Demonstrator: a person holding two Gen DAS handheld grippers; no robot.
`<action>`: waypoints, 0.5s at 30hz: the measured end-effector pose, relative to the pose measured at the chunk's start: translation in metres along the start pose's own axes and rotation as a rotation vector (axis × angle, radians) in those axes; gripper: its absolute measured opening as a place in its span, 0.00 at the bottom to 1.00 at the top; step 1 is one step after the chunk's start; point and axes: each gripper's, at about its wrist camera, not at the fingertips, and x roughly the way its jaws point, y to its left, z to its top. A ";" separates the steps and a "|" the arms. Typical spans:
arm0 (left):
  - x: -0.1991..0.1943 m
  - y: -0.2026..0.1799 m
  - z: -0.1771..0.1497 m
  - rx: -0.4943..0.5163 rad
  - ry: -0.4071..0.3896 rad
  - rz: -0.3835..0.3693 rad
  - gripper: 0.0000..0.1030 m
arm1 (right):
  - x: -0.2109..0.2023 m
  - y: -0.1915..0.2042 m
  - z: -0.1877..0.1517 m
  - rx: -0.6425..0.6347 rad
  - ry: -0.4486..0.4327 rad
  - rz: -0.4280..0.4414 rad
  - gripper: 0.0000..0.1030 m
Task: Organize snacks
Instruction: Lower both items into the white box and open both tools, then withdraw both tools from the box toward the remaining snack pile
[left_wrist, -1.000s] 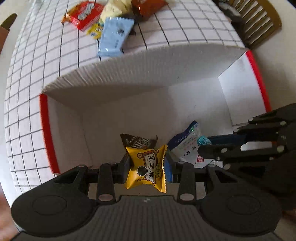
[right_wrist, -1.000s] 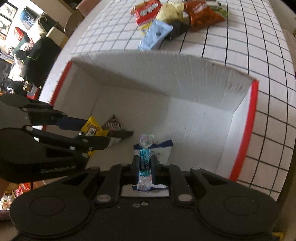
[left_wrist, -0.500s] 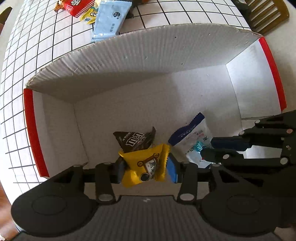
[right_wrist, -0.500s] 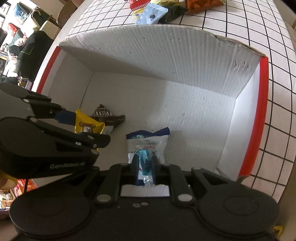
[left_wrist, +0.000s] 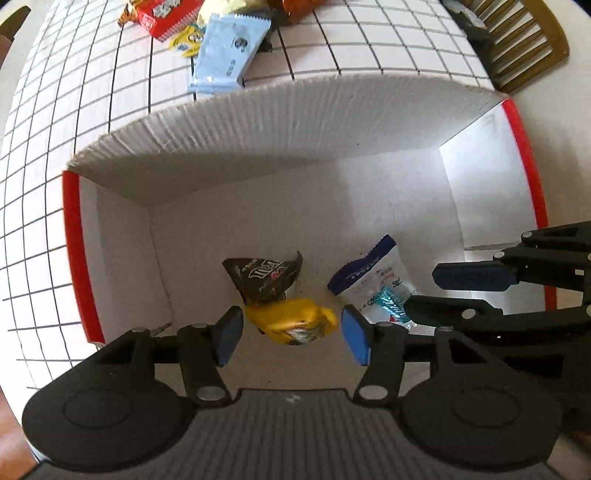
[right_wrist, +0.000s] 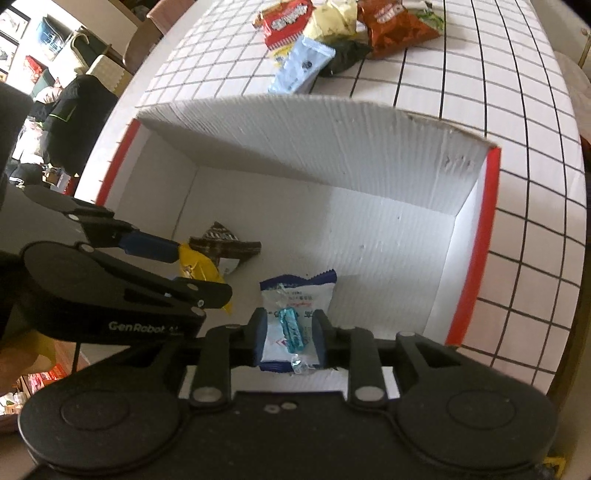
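Note:
A white cardboard box (left_wrist: 295, 122) with red edges stands on the checked table. On its floor lie a brown chocolate packet (left_wrist: 264, 277), a yellow snack packet (left_wrist: 291, 323), a white-and-blue packet (left_wrist: 369, 280) and a small teal candy (left_wrist: 391, 301). My left gripper (left_wrist: 291, 328) points down into the box. Its jaws are opening and the blurred yellow packet (right_wrist: 195, 264) sits loose between the pads. My right gripper (right_wrist: 290, 328) is opening too; the teal candy (right_wrist: 291, 332) rests on the white-and-blue packet (right_wrist: 299, 291) between its pads, untouched.
Beyond the box lies a pile of snacks: a light blue packet (left_wrist: 229, 48), a red packet (left_wrist: 162, 14), an orange bag (right_wrist: 399, 26) and a pale yellow bag (right_wrist: 332, 22). A wooden chair (left_wrist: 517, 44) stands past the table's far right edge.
Both grippers have opened. The yellow packet left the left pads and tipped onto the box floor. The teal candy came free of the right pads and lies on the white-and-blue packet.

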 end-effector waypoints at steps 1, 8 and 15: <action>-0.002 0.000 0.001 -0.001 -0.008 0.000 0.61 | -0.003 0.000 0.000 -0.005 -0.008 0.000 0.29; -0.018 0.005 -0.002 -0.025 -0.068 0.005 0.69 | -0.021 0.002 0.005 -0.012 -0.056 0.015 0.39; -0.055 -0.001 -0.008 0.014 -0.234 0.043 0.71 | -0.045 0.009 0.014 -0.046 -0.148 0.019 0.46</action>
